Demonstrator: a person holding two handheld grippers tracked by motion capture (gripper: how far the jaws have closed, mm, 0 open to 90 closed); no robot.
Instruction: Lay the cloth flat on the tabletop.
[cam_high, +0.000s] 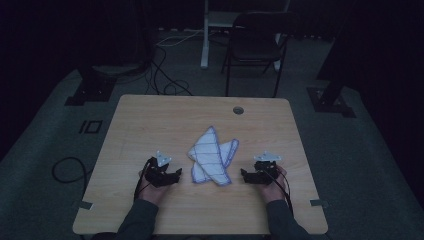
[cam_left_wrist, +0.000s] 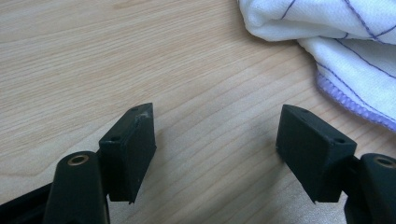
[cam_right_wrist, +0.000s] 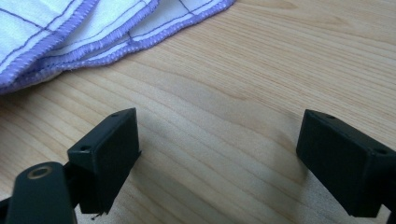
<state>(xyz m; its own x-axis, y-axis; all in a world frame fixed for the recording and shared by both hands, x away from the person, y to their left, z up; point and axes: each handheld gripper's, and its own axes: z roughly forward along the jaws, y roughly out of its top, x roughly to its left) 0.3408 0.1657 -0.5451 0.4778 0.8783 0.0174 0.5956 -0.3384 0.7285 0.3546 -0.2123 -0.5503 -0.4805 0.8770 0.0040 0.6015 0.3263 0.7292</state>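
Both hands rest low on the pale wooden surface, the black left gripper and the black right gripper each released, jaws spread wide over bare wood. Between them, near the surface's middle, lies a crumpled white cloth with thin purple grid lines and purple stitched edging, at three o'clock of the left gripper and nine o'clock of the right, touching neither.

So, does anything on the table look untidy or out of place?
Only the white cloth with purple edging: it lies crumpled in uneven, overlapping layers mid-table, not flat or squarely folded. Nothing looks spilled or damaged.
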